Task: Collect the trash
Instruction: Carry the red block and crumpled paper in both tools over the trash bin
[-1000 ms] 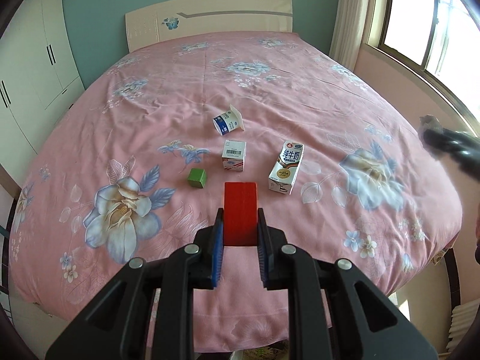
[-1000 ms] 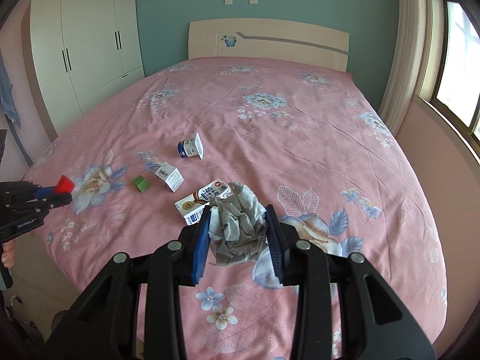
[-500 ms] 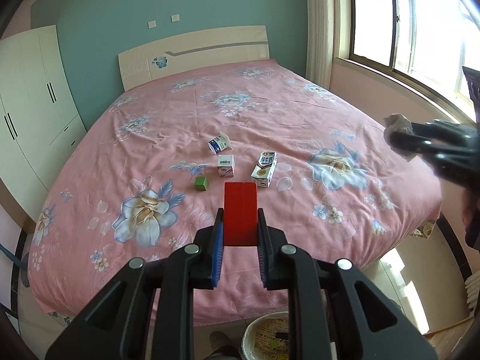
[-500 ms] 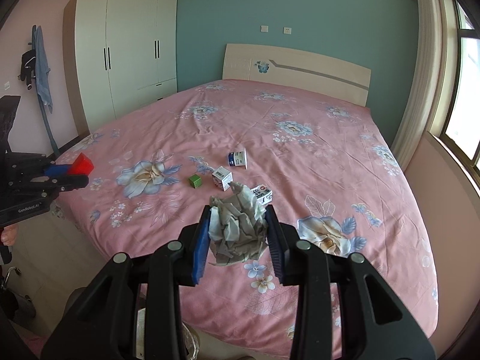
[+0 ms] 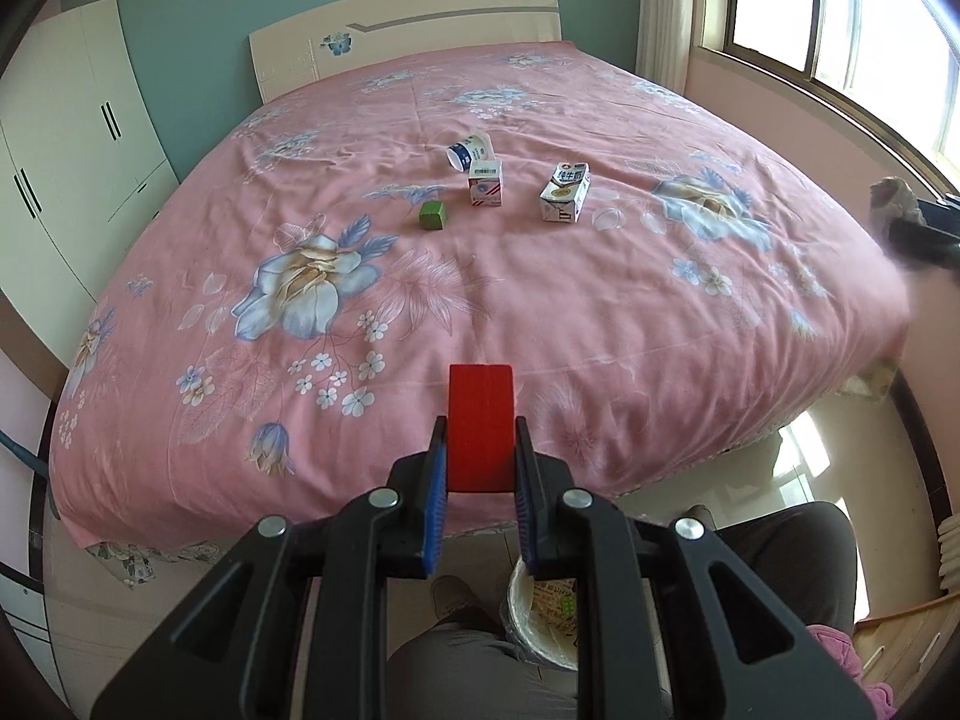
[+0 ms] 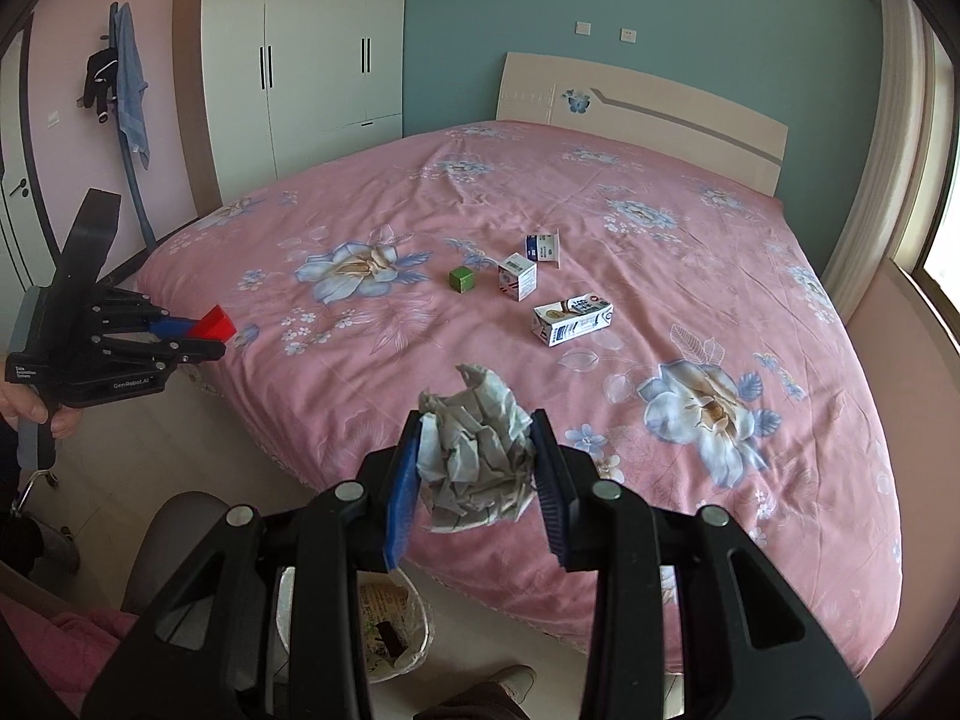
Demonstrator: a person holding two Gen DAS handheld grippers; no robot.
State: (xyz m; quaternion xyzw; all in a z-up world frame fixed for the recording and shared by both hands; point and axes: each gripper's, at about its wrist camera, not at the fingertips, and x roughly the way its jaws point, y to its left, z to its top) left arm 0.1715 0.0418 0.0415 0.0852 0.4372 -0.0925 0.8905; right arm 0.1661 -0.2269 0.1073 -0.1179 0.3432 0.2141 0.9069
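Observation:
My left gripper is shut on a red block, held above the foot of the pink bed; it also shows in the right wrist view. My right gripper is shut on a crumpled grey paper wad. A lined trash bin sits on the floor below both grippers. On the bed lie a milk carton, a small white box, a tipped cup and a green cube.
The bed fills the view, headboard at the far wall. A white wardrobe stands left, a window right. The person's legs and shoe are by the bin. Clothes hang on the wall.
Both grippers have pulled back from the bed toward its foot and dropped lower, still holding their items. The trash bin has come into view beneath them.

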